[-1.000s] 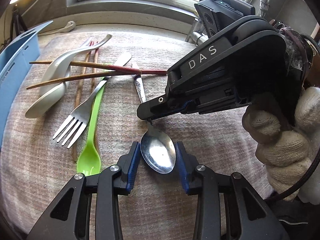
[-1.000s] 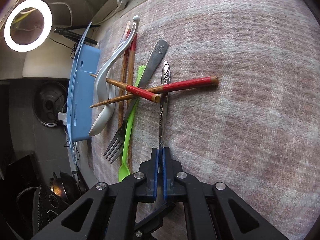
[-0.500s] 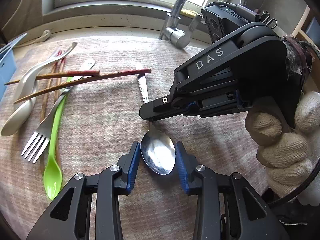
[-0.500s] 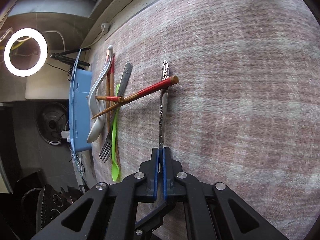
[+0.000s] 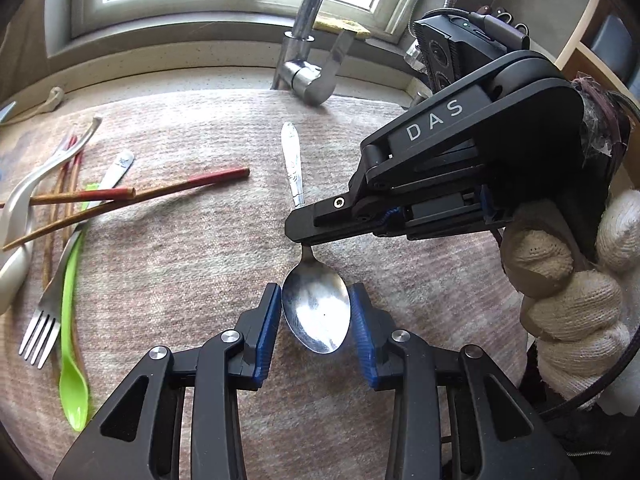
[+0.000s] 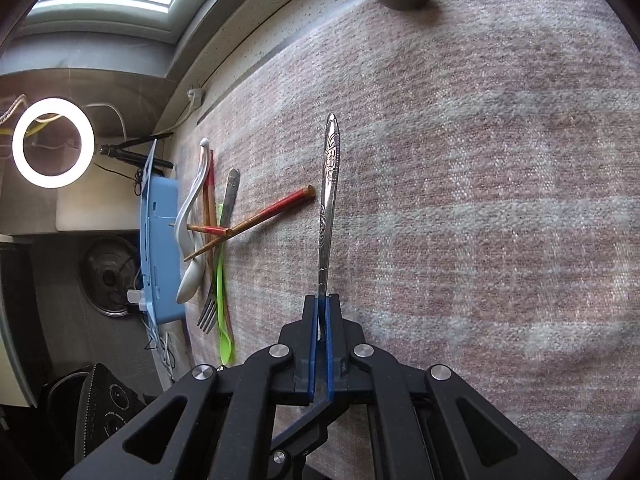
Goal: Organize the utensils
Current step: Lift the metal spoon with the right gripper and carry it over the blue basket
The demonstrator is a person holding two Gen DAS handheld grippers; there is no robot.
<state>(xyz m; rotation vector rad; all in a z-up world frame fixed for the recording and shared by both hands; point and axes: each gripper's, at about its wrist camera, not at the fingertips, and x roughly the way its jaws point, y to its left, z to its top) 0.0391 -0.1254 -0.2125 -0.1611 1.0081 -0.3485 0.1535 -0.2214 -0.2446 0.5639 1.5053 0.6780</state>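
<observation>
Both grippers have carried the spoon rightward, clear of the chopsticks (red-tipped): left gripper pinches its bowl, right gripper its handle.

white "DAS" lettering on side of right gripper body, small print on dark appliance at lower left unreadable

Spoon neck hidden under right tool; blue organizer compartments possibly unreadable, seen edge-on.
</observation>
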